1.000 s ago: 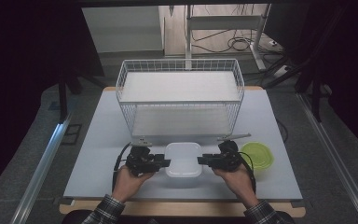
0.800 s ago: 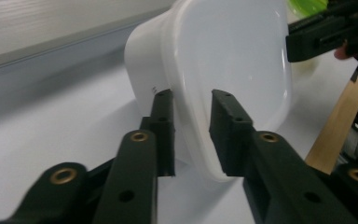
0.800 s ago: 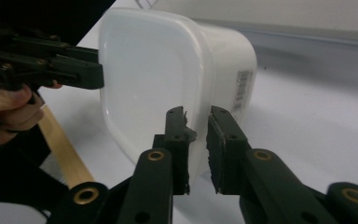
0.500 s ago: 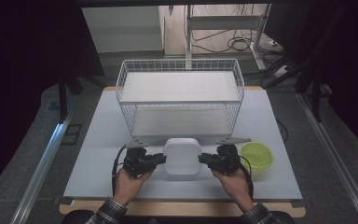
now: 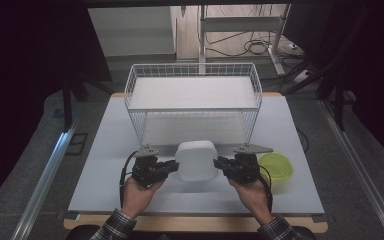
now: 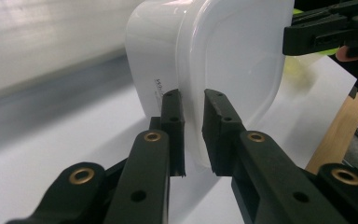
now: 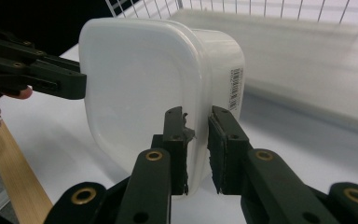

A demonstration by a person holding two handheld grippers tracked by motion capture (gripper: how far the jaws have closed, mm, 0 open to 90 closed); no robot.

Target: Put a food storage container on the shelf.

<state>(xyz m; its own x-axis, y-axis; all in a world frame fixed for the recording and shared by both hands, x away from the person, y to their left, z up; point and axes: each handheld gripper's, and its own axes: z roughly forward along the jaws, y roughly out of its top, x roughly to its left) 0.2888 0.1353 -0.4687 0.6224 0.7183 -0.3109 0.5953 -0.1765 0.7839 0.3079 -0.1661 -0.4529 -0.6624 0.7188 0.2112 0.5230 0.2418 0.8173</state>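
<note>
Two claws are in use: the left claw (image 5: 172, 166) at the near left and the right claw (image 5: 219, 163) at the near right, each with two black jaws. Two hands hold them, one left hand (image 5: 136, 194) and one right hand (image 5: 252, 192). One white tub (image 5: 196, 160) sits between the claws, near the middle of the worktop (image 5: 300, 135). One green lid (image 5: 277, 166) lies at the near right, beside the right claw. One white wire basket (image 5: 192, 102) stands at the far side of the worktop. There is one worktop, with one wooden edge along its near side.
</note>
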